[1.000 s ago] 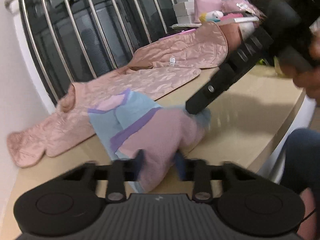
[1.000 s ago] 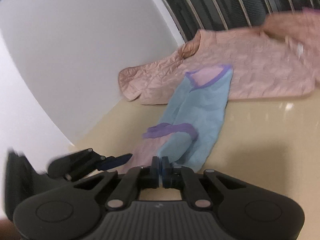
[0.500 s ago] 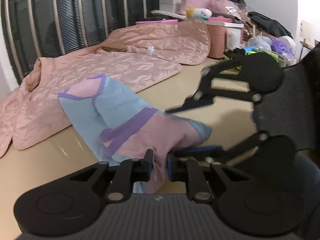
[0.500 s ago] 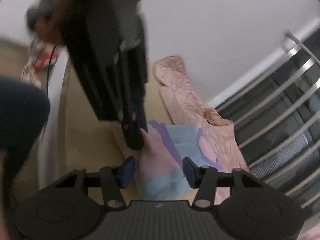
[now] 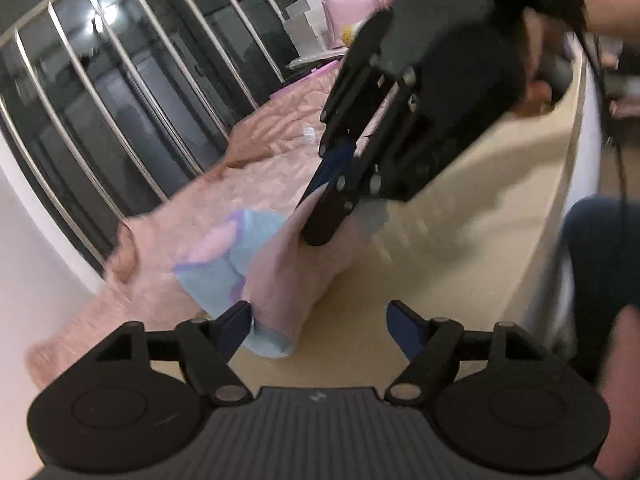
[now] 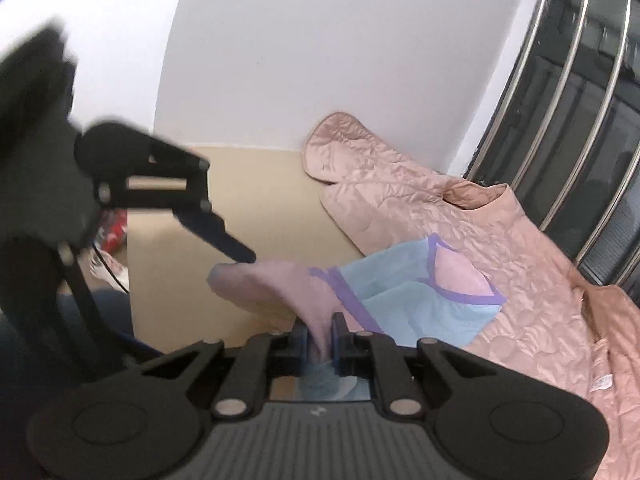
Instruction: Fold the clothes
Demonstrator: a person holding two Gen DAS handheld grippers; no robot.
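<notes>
A small pink and light-blue garment with purple trim [image 5: 276,280] [image 6: 404,292] lies partly on the beige table, its far part over a pink quilted jacket [image 5: 240,184] [image 6: 440,220]. My right gripper [image 6: 320,340] has its jaws closing, its pads pressing on a raised pink fold of the garment. In the left wrist view it [image 5: 320,232] comes down from the upper right onto that fold. My left gripper [image 5: 320,324] has its jaws opening wide. The garment's near edge hangs just inside the left finger [image 5: 236,320], and neither pad presses on it.
Metal window bars [image 5: 120,100] [image 6: 568,128] run behind the jacket, and a white wall [image 6: 320,60] closes the corner. The table [image 5: 460,240] curves to an edge at the right, where a person's leg in jeans [image 5: 600,260] sits. Boxes and pink things [image 5: 332,12] crowd the far end.
My left gripper has let go of the pink fold and opened. The right gripper, open around the fold half a second ago, has shut on it and rolled.
</notes>
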